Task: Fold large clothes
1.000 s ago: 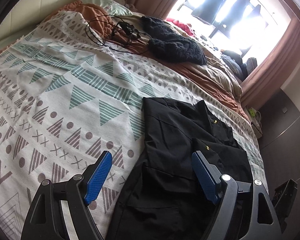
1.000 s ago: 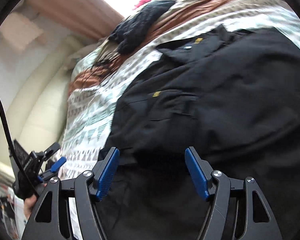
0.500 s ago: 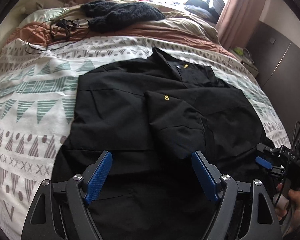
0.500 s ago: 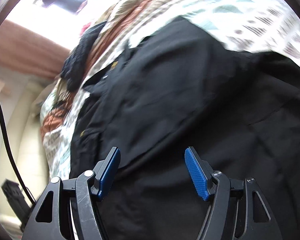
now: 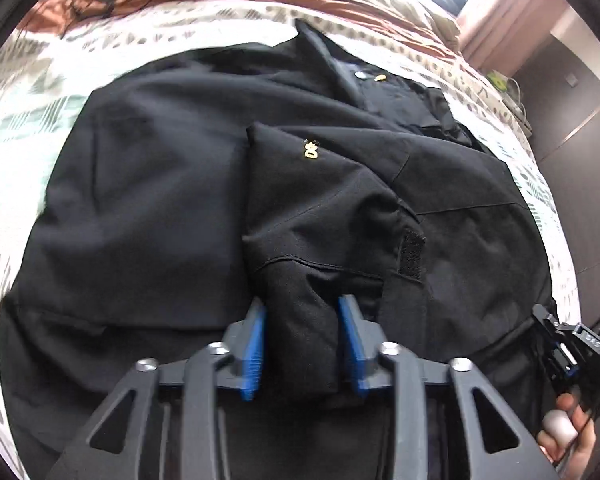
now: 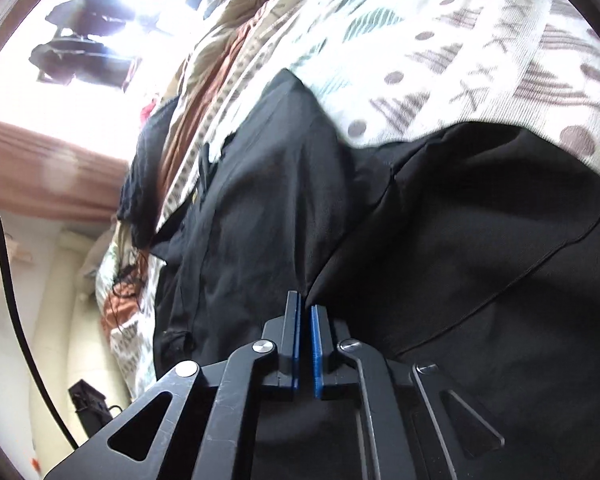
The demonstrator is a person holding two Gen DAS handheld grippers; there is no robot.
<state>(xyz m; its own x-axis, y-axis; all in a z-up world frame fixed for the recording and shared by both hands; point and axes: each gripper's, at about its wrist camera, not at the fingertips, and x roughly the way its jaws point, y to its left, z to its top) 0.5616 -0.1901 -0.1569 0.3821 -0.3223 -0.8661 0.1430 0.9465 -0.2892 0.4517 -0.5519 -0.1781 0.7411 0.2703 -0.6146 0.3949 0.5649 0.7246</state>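
**Both grippers closing on the near hem**

The black jacket [image 5: 172, 184] lies on the patterned bedspread [image 5: 16, 100], its long axis running away toward the collar. The left gripper [image 5: 302, 344] has just closed on a thick fold of cloth. The right gripper [image 6: 305, 344] has just pinched shut on a thin edge.

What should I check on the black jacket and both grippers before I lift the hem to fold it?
1. Left gripper closed on a thick bunch of the black jacket: ok.
2. Right gripper pinching the jacket hem: ok; pads nearly together, how much fabric cannot tell.
3. Folded sleeve lying on the jacket body: ok.
4. Bedspread not caught in either grip: cannot tell.
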